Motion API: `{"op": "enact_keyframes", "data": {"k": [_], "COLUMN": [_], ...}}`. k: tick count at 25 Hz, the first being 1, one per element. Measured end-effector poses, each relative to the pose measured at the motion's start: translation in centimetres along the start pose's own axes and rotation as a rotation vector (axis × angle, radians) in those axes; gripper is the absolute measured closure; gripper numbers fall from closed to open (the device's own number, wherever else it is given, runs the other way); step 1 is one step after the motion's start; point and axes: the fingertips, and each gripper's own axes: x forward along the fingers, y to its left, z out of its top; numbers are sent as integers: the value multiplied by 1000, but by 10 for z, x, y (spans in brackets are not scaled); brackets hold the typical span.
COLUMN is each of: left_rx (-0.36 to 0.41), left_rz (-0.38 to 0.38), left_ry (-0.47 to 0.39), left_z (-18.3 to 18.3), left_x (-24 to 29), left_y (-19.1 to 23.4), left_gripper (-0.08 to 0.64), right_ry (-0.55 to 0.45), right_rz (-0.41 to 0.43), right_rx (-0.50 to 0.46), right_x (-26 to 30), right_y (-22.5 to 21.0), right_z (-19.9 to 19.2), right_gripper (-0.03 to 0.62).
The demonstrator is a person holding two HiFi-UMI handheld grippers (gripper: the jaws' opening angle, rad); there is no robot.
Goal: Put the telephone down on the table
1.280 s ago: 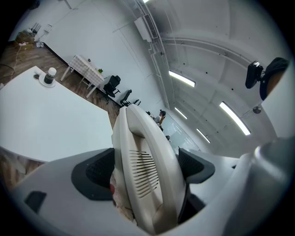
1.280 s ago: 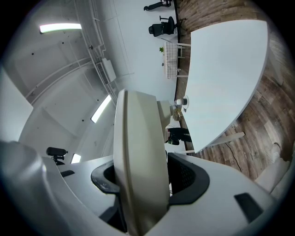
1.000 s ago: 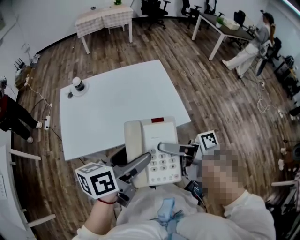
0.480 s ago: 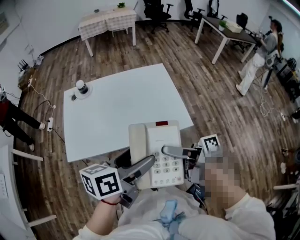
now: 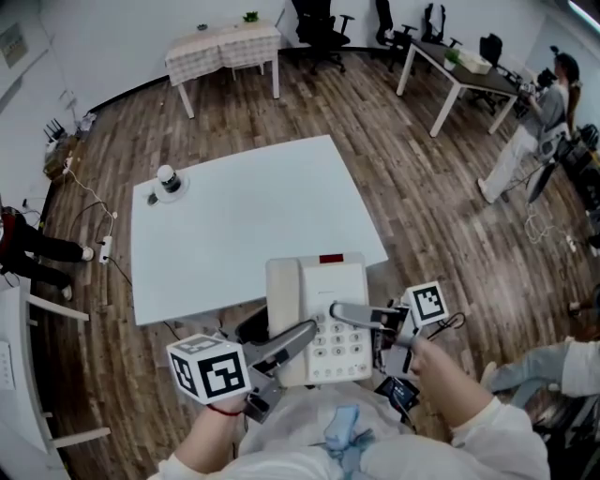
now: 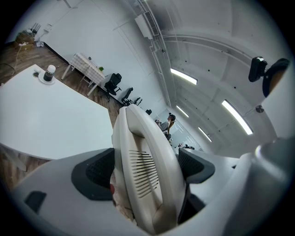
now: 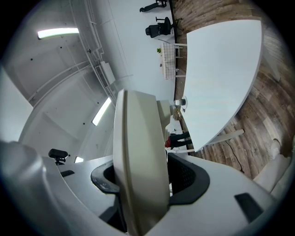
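A cream push-button telephone (image 5: 319, 314) with its handset on the cradle hangs in the air at the near edge of the white table (image 5: 244, 220). My left gripper (image 5: 298, 339) is shut on its left side, along the handset. My right gripper (image 5: 345, 311) is shut on its right side, over the keypad. In the left gripper view the telephone's (image 6: 143, 166) ribbed edge fills the gap between both pads of the left gripper (image 6: 145, 171). The right gripper view has the telephone's (image 7: 136, 147) body clamped in the right gripper (image 7: 147, 179), with the table (image 7: 216, 78) beyond.
A small dark-topped object on a round base (image 5: 169, 179) stands at the table's far left corner. Beyond are a checked-cloth table (image 5: 225, 42), office chairs (image 5: 319, 19), a long desk (image 5: 459, 66) and a person (image 5: 539, 122) at the right. Cables lie on the wooden floor at the left (image 5: 89, 202).
The head view has shifted a little, so everything sits lower in frame. Both grippers keep their hold on the telephone at the table's near edge. The person at the right has walked on.
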Motion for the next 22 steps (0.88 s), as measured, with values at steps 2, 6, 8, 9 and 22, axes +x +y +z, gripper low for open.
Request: {"op": "enact_keyframes", "data": {"k": [2,6,8,9,22], "left_rx": [-3,-13,-17,-21,10], "left_rz": [1,7,11,12,47], "left_ry": [0,-12,-16,-17,-49], "left_z": [-2,-5,-5,-5,91], "left_x": [4,11,13,13,-2], "left_y": [-2,0,5,8,90], "left_gripper": [123,123,123,123,123], "right_ry": [2,17,25,28,70], "right_rz": [-1,-12,-11,-12,14], "right_rx": [4,5,2,4,-20], "right_x": [-5,-11,-8,-6,99], "right_y": [0,-5,-8,-10,-23], "right_z": [1,5,9,10,85], "right_gripper": [344,342,342,342,342]}}
